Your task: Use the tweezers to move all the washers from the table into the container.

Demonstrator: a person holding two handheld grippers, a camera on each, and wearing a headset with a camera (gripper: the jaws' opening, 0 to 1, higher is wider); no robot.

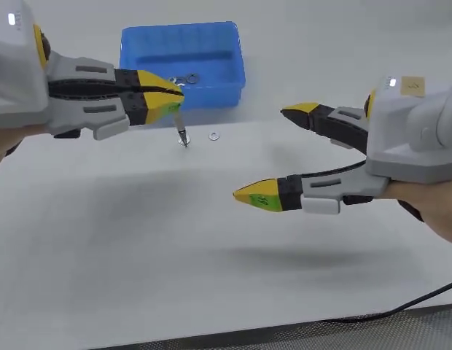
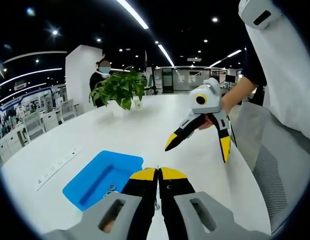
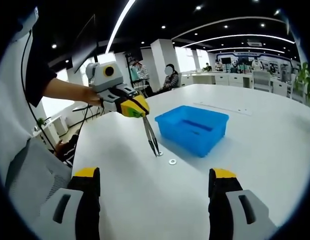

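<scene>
Head view: the left tongs [image 1: 171,93], pressed together on slim metal tweezers [image 1: 180,125], hold the tips at a small steel washer [image 1: 184,140] on the white surface [image 1: 138,240], near the blue plastic container [image 1: 233,69].

Left gripper view: the right tongs [image 2: 196,154] hang spread, holding nothing.

Right gripper view: a second washer [image 3: 172,161] lies just beside the tips. Best to pinch one washer by its rim and lift it straight up.

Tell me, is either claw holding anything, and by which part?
The left claw is shut on the tweezers, gripping their top end, with the tips pointing down. The right claw is open and holds nothing.
</scene>
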